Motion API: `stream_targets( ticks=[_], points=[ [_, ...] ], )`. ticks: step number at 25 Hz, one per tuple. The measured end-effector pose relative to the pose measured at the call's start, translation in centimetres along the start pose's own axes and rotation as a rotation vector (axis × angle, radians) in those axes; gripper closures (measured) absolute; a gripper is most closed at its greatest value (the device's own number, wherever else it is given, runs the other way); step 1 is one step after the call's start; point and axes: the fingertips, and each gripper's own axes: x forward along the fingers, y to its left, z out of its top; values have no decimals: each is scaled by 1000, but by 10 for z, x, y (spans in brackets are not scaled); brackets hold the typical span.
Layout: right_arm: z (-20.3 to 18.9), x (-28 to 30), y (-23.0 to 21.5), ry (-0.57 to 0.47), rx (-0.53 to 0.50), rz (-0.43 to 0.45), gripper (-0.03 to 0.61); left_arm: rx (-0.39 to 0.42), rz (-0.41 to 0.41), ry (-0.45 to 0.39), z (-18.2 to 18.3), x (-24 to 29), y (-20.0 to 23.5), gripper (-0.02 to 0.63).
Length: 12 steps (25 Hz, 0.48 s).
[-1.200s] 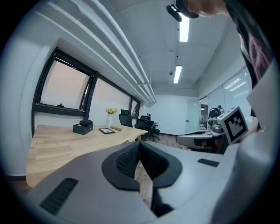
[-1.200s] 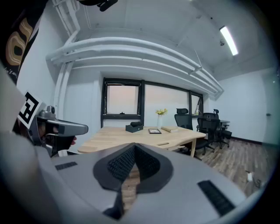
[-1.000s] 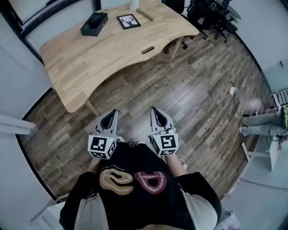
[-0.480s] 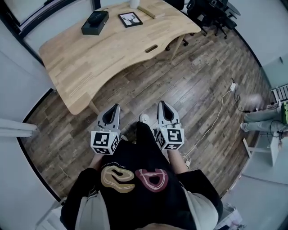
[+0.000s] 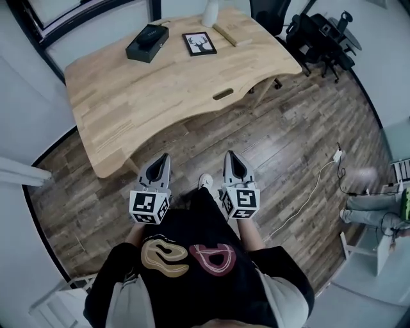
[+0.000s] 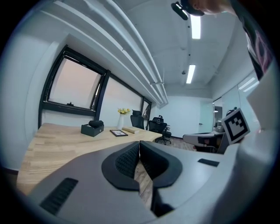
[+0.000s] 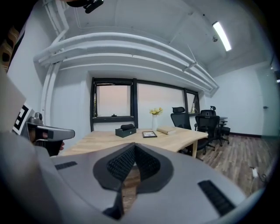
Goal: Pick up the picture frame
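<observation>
Moved: compared with a second ago, the bench (image 5: 160, 83) and its load sit lower and further right in the head view. The person seems to be walking toward it, and a shoe now shows between the two grippers.
Left gripper (image 5: 163, 157): carried in front of the body over the wooden floor, pointing at the bench. Its jaws are together with nothing between them.
Right gripper (image 5: 231, 155): level with the left and just beside it. Its jaws are also closed and empty.
Picture frame (image 5: 199, 43): lies flat near the far edge of the bench, well apart from both grippers. It sits between a black box (image 5: 147, 43) on its left and a pale wooden block (image 5: 224, 34) on its right, with a white vase (image 5: 210, 11) behind it.
Step in hand: the approach, by my reading. Neither gripper has reached the bench, and the frame is untouched.
Next move: probably closing the rest of the gap to the bench edge, then reaching across the top. One pair of jaws would have to open before meeting the frame. Because the frame lies flat, its edge looks like the only purchase, so a low, shallow entry seems needed.
</observation>
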Motion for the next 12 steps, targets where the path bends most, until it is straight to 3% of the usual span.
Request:
stream_targets(
  ticks=[12],
  points=[
    [24, 93, -82, 4, -31, 149, 569, -24, 76, -18, 24, 119, -16, 595]
  ],
)
